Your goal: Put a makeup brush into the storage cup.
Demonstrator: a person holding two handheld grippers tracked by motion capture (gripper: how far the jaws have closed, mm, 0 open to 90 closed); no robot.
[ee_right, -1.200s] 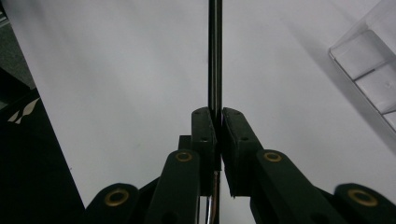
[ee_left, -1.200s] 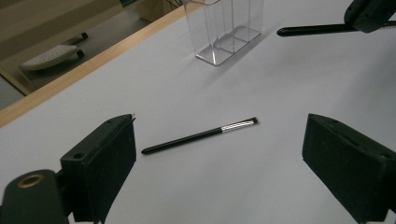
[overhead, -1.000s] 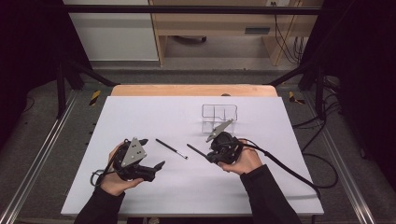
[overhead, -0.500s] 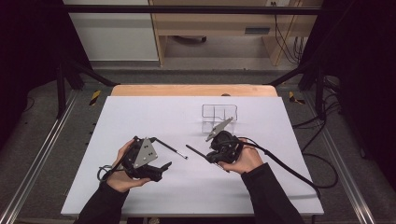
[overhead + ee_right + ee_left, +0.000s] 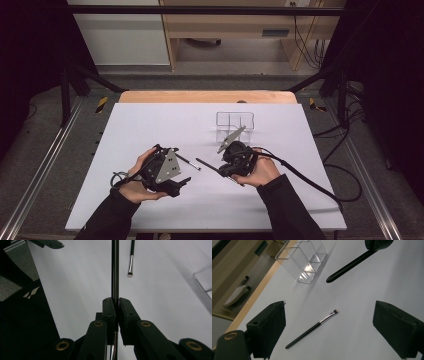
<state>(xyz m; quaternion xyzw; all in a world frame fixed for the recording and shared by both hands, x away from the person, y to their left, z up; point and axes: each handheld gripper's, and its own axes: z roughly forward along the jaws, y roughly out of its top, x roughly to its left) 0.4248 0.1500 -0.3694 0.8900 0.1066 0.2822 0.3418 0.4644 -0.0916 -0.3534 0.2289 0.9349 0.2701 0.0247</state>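
The slim black-handled makeup brush with a silver ferrule and short pale bristles (image 5: 314, 327) lies flat on the white table top (image 5: 150, 125), near its middle and a little toward the person's edge, bristle end pointing at the far right corner. It looks light, stiff and thin, so it will likely roll or skid on the smooth surface if nudged from one side. The sensible place to take hold is probably the middle of the handle, across its width, clear of the soft bristles, which could splay or bend under the pads.

The left gripper (image 5: 329, 332) hovers just over this brush with its jaws spread wide, one on each side of the handle and neither touching it.

The right gripper (image 5: 117, 302) sits to the right of the brush, its jaws clamped tight on a second long thin black brush handle (image 5: 115, 270), which sticks out toward the left gripper.

Farther off, toward the far edge and right of centre, stands a clear plastic organiser box with compartments (image 5: 235, 120), apparently empty and well apart from the lying brush.
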